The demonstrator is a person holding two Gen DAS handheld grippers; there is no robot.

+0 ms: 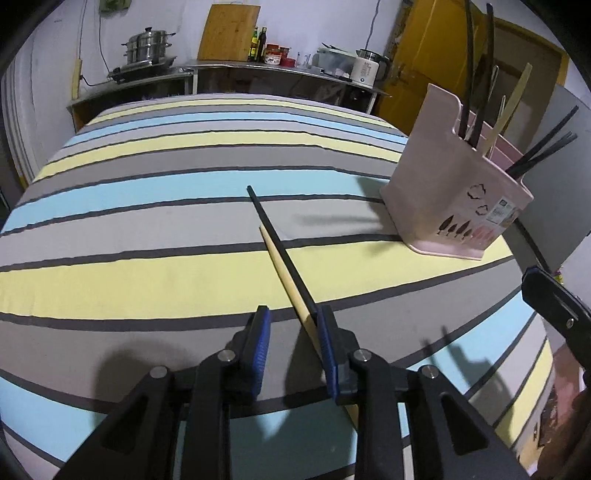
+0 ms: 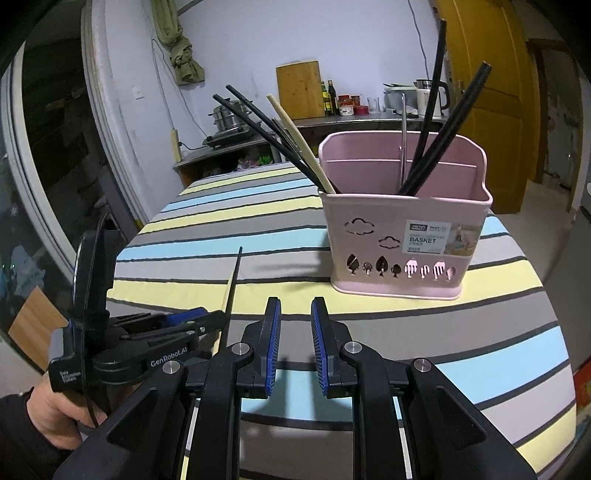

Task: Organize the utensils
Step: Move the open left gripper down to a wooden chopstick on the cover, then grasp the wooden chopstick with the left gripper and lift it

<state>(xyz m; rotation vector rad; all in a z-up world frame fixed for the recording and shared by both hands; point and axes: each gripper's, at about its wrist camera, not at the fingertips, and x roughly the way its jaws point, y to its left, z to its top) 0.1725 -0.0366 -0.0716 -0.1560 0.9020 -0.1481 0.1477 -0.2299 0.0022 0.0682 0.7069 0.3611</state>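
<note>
A black chopstick [image 1: 280, 243] and a wooden chopstick [image 1: 281, 275] lie side by side on the striped tablecloth [image 1: 147, 221]. Their near ends sit between the fingers of my left gripper [image 1: 294, 310], resting against the right pad, while the left pad stands apart, so it is open. The pink utensil basket [image 1: 454, 206] stands to the right, holding several black chopsticks, a wooden one and a metal utensil. In the right wrist view the basket [image 2: 406, 236] is straight ahead. My right gripper [image 2: 296, 302] is open with nothing between its fingers, and the left gripper [image 2: 207, 319] is low at its left.
A metal counter [image 1: 258, 68] behind the table carries a steamer pot [image 1: 147, 46], a cutting board [image 1: 229, 31], bottles and a kettle [image 1: 367, 70]. A yellow door [image 1: 436, 62] is at the back right. A person's hand [image 2: 48, 413] holds the left gripper. The table edge curves away at the right.
</note>
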